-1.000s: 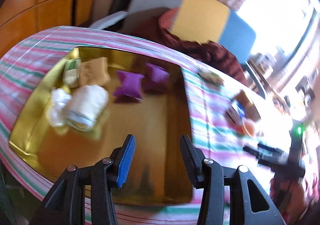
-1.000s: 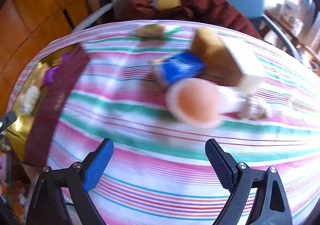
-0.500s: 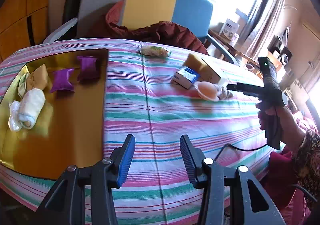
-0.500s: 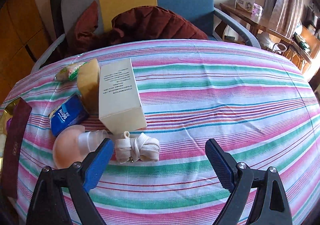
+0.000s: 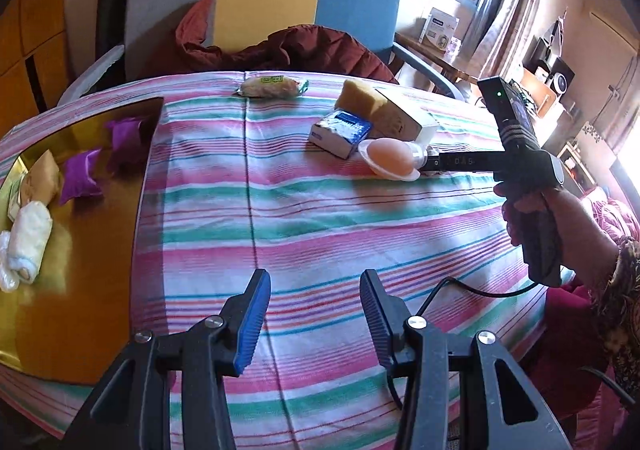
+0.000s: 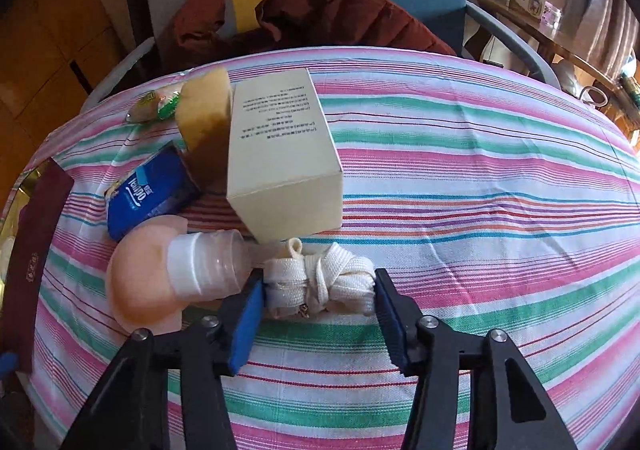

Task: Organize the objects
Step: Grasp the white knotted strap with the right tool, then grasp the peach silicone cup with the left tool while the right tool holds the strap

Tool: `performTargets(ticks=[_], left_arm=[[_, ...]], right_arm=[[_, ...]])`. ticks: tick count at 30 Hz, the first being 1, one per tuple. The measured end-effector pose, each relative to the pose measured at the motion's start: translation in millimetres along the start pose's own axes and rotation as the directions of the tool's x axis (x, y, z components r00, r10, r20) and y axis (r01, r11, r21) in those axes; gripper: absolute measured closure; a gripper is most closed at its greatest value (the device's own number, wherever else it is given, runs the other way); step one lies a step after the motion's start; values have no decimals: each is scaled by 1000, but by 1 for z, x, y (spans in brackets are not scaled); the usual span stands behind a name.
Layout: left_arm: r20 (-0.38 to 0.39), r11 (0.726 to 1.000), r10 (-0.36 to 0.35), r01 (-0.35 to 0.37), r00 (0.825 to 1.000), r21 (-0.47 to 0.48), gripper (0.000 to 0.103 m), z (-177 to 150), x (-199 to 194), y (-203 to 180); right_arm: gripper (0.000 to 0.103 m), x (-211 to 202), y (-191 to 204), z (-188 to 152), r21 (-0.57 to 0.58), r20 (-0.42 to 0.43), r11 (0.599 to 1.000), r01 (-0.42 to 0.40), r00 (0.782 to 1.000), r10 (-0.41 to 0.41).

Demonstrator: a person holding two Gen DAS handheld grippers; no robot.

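A white rolled strap bundle (image 6: 320, 282) lies on the striped tablecloth (image 6: 480, 210). My right gripper (image 6: 318, 288) is down over it and its jaws are closing, with the blue pads touching both ends of the bundle. A pink dome with a clear bottle (image 6: 208, 262) lies just left of it. Behind stand a cream box (image 6: 280, 154), a yellow sponge (image 6: 208, 118) and a blue packet (image 6: 148, 194). My left gripper (image 5: 314, 278) hovers over bare cloth, jaws apart with nothing between them. To its left the gold tray (image 5: 80, 290) holds purple pouches (image 5: 78, 178) and a white roll (image 5: 30, 238).
A wrapped snack (image 5: 272, 86) lies near the far table edge. A chair with a dark red jacket (image 5: 304, 50) stands behind the table. A person's hand (image 5: 560, 218) holds the right gripper at the right, with a cable trailing from it.
The left wrist view swung from over the gold tray to the open cloth on its right. The right gripper came down to the strap bundle and its jaws narrowed around it.
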State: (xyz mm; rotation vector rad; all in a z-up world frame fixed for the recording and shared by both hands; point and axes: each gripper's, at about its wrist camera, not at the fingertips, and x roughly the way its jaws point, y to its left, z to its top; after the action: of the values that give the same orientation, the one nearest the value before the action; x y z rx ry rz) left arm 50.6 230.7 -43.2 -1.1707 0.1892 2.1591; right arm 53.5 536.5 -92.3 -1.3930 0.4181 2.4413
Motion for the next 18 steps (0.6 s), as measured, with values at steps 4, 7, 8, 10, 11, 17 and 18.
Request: performTargets(ticks=[4, 7, 8, 10, 11, 17, 18], left_arm=[[-3, 999, 5, -5, 1000, 38, 56, 18, 12, -12], [-19, 998, -4, 5, 1000, 56, 56, 35, 28, -23], [-37, 999, -11, 13, 999, 52, 56, 42, 36, -26], [-68, 999, -26, 28, 997, 39, 56, 55, 53, -31], [-85, 999, -34, 37, 996, 31, 56, 61, 61, -33], [-99, 989, -134, 127, 986, -69, 56, 92, 106, -39], [-103, 987, -152, 145, 983, -72, 56, 95, 113, -42]], right_arm=[[50, -1, -10, 1, 60, -27, 998, -21, 999, 23], [50, -1, -19, 2, 90, -52, 996, 22, 998, -18], [50, -3, -25, 1, 104, -60, 994, 30, 998, -24], [50, -4, -32, 1, 145, -64, 989, 15, 998, -6], [50, -3, -35, 1, 161, -65, 987, 4, 998, 7], [50, -1, -29, 2, 139, -75, 990, 17, 997, -7], [50, -1, -28, 2, 131, -76, 991, 22, 997, -12]])
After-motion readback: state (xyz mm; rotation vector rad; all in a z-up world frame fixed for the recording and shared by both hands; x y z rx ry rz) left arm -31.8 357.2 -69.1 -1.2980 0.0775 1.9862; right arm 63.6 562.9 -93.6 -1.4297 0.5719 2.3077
